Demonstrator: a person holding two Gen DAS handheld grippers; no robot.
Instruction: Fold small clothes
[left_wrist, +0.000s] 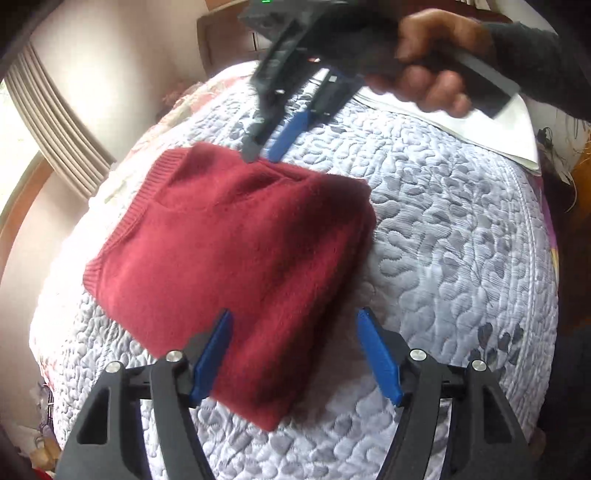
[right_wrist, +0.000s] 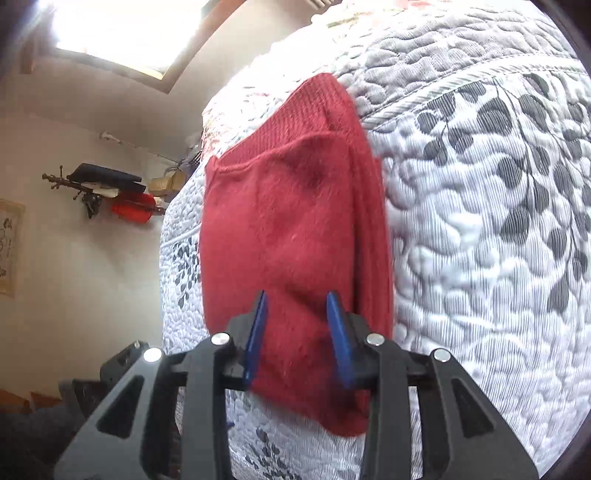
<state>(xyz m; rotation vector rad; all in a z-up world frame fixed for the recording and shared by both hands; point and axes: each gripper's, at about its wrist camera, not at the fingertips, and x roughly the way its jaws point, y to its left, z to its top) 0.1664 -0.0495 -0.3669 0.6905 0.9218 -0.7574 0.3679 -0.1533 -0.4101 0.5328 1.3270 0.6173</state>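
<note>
Partly blurred, the right claw meets the folded red sweater.

— Any room around that folded dark-red knitted sweater?
— Bare grey-white quilted bedspread at centre right. Upper right, a flat white sheet lies there.
— And upper centre?
— The black right gripper with blue fingers crowds the sweater's far edge.
</note>
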